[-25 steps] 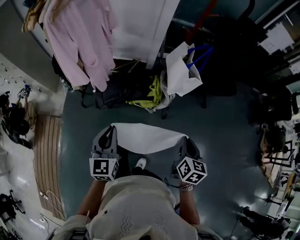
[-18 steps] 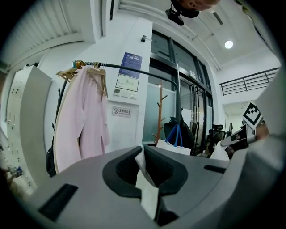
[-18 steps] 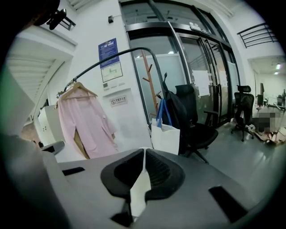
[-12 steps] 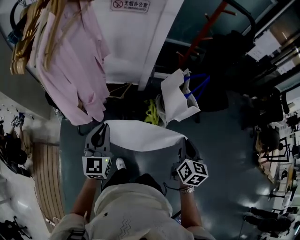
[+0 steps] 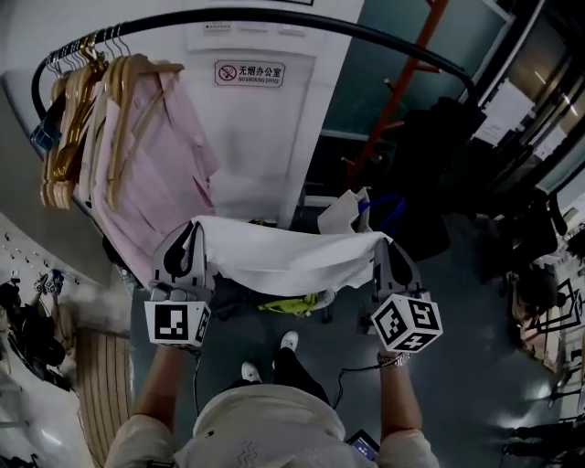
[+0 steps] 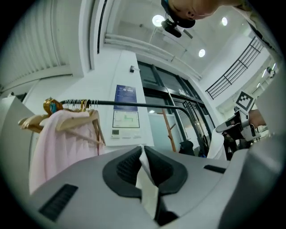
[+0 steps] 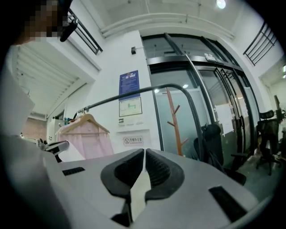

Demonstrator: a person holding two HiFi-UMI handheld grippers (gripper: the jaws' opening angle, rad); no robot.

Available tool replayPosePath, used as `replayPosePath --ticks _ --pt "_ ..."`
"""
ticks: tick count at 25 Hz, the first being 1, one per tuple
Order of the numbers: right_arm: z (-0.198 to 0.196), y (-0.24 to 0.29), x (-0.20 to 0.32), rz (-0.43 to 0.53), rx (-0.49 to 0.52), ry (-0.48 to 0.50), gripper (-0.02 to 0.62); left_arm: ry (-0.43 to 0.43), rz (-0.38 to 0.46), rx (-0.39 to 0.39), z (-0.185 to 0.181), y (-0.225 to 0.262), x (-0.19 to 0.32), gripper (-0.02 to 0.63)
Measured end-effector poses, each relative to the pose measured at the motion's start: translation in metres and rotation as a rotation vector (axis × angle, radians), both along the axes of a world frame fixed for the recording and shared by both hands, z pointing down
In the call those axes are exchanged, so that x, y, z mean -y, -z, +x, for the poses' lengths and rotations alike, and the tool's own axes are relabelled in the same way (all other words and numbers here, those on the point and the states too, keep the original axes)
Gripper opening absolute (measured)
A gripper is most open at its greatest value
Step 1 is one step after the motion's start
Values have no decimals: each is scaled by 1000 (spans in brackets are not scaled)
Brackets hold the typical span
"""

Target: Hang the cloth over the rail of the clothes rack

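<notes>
A white cloth is stretched flat between my two grippers, held up in front of the rack. My left gripper is shut on the cloth's left corner. My right gripper is shut on the right corner. The black rail of the clothes rack arches across the top of the head view, above and beyond the cloth. The same rail crosses the left gripper view and the rail curves through the right gripper view.
Pink shirts on wooden hangers fill the rail's left end. An orange coat stand rises at the right behind the rail. A white bag and yellow item lie on the floor below. A person's feet show beneath.
Both grippers have lifted the stretched cloth from low over the floor up toward the rack. The view has tilted up, bringing the rail and hangers into sight.
</notes>
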State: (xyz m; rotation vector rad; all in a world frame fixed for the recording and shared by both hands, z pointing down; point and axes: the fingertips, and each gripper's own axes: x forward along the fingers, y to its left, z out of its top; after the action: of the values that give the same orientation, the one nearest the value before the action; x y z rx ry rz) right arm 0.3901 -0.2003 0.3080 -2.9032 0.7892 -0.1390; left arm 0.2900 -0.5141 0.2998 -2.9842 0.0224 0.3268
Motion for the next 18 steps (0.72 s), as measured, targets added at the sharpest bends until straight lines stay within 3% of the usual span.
replayPosePath --ticks 10,15,18 --pt "97 145 12 131 -239 116 25 63 69 -259 71 146 -4 26" --pt "127 219 11 64 -416 202 25 176 211 -340 85 211 -8 26" --pt "134 262 16 31 -518 225 25 221 254 -429 85 246 -10 28"
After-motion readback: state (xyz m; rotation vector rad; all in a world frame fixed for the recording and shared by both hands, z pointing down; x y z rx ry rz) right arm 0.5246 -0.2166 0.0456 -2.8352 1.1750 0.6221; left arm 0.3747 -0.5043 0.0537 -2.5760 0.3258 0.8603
